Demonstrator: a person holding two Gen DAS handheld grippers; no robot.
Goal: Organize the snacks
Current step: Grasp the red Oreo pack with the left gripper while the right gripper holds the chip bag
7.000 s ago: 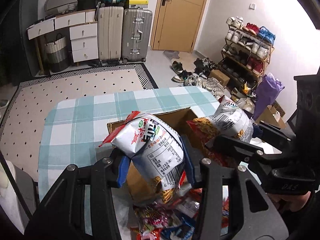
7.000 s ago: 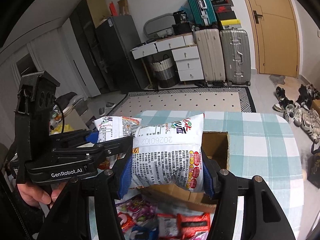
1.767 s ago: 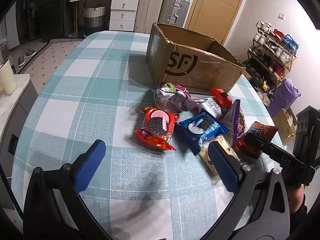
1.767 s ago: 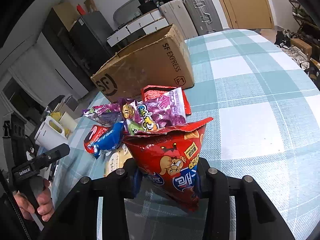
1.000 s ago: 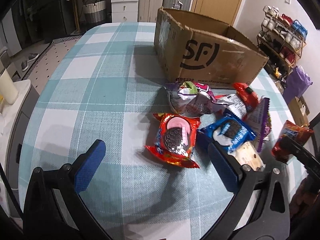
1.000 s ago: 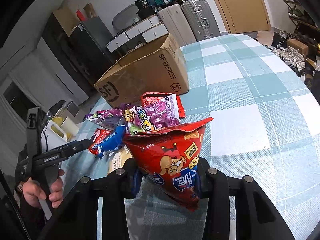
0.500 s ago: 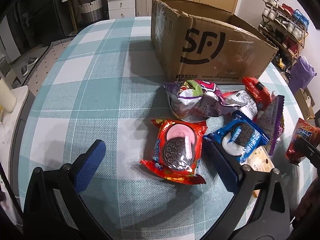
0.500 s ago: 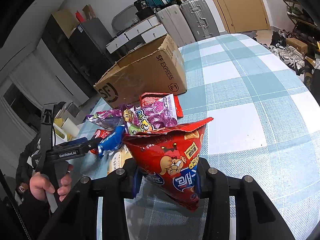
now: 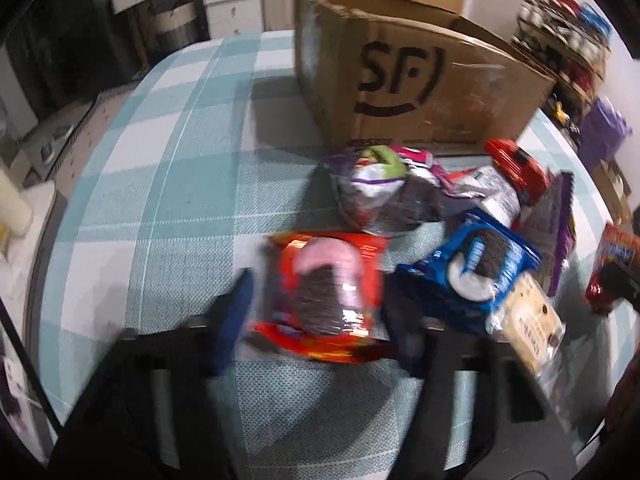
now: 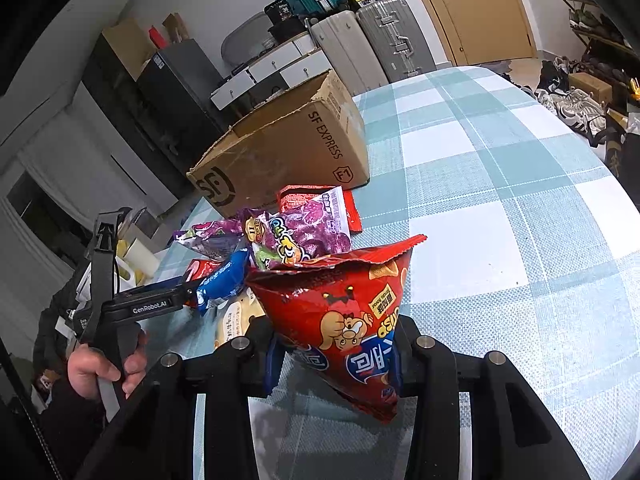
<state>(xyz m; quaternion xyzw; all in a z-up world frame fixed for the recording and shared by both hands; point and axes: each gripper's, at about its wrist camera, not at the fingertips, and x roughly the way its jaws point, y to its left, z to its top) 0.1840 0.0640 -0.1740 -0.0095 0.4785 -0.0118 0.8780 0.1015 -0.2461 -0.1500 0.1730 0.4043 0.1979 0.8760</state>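
red oreo packet (image 9: 326,286) is sitting at six o'clock of the cardboard box (image 9: 404,76) on the surface (image 9: 168,184), the left gripper (image 9: 320,316) having just been closing its fingers onto it; a shallow edge grip could slip.

crimson chip bag (image 10: 344,320) is hanging pinched in the right gripper (image 10: 334,364), fingers narrow; it could get crushed.

Home, lived-in room: suitcases (image 10: 372,44) stacked by a wooden door (image 10: 480,8), white drawers (image 10: 276,68), shoe rack (image 9: 568,40), shoes on the floor (image 10: 572,100), checked cloth on the surface (image 10: 500,184).
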